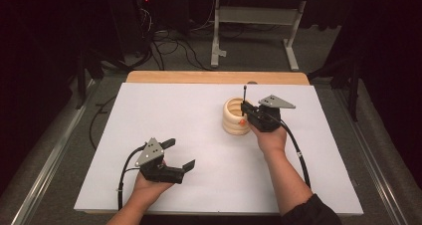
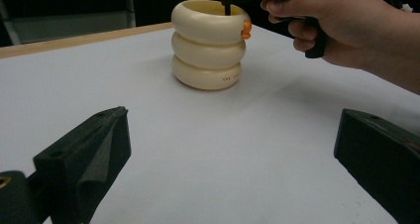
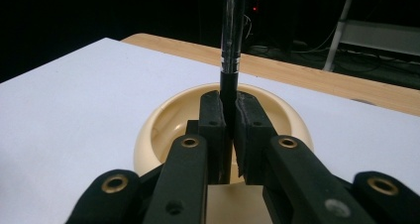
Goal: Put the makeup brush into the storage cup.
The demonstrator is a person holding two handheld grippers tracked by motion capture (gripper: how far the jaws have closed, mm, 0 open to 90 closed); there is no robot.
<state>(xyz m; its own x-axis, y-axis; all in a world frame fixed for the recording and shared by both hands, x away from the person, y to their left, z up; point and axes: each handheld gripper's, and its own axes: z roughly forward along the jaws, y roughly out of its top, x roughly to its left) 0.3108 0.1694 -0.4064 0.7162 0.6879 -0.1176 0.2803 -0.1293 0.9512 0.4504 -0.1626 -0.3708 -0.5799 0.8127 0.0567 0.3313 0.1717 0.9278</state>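
Right now the right gripper has its fingers clenched on a thin black-and-chrome rod, which stands upright with its long axis vertical and its lower end dipping inside the cream ribbed pot at the far right of the white table. Lowering or lifting along that vertical line looks like the coming move. The left gripper rests well apart, fingers released and holding nothing. Small print on the pot's lowest ring is too tiny to read.

Rod upright over holder (mid-table).
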